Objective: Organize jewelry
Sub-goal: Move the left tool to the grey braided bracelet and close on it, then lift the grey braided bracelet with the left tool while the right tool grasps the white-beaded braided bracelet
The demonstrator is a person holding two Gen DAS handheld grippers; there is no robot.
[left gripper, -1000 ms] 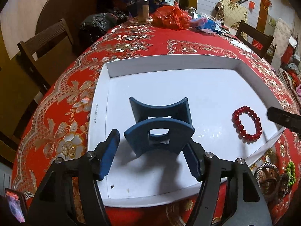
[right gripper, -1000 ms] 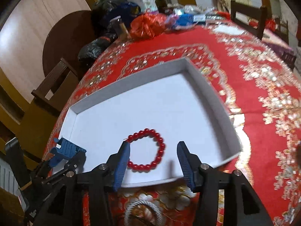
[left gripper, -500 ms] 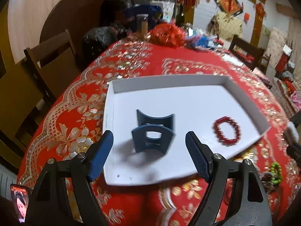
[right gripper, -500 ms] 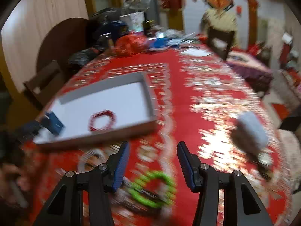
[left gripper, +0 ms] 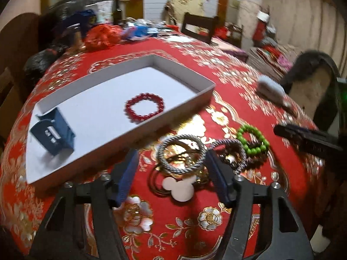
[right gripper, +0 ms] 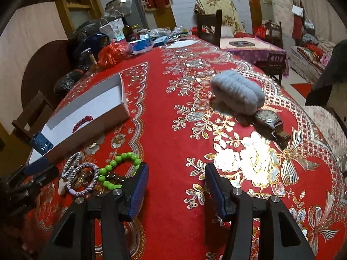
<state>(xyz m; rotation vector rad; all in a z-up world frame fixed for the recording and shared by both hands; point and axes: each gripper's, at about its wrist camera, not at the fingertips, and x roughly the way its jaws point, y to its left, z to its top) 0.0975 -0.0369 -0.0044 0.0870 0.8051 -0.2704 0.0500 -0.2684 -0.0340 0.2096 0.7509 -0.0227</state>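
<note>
Your left gripper [left gripper: 171,173] isn't over the tray [left gripper: 208,91] anymore. A second ago it was right up against the blue stand [left gripper: 53,133] inside the tray; now it hangs over the jewelry pile on the red cloth [left gripper: 227,69], and the tray has slid off to about 10 o'clock in the left wrist view. The jaws are closing, roughly half open. The gray bracelet [left gripper: 182,156] sits in the gap between the fingers, but the pads aren't pressing it as far as you can see, so nothing's held. That view is motion-blurred.

The stand is alone now at the tray's near-left corner, around 9 o'clock. The red bracelet [left gripper: 144,106] lies flat mid-tray, where it was before.

The pile: a white mouse-ear piece [left gripper: 179,187] just below the gray bracelet, a second gray band [left gripper: 231,153] at its 3 o'clock, and the green beads [left gripper: 252,139] further toward 2 o'clock, touching that band.

Your right gripper [right gripper: 176,186] has swung away too. Earlier it straddled the red bracelet at the tray's edge; now it's over bare cloth, jaws at the same half-open gap, empty. In its view the green beads [right gripper: 119,169] are just beside the left finger at 9 o'clock, the tray [right gripper: 123,91] is at 10 o'clock, and a gray wool bundle [right gripper: 237,92] touching a watch [right gripper: 267,119] sits at 1 o'clock, well apart from the pile.
</note>
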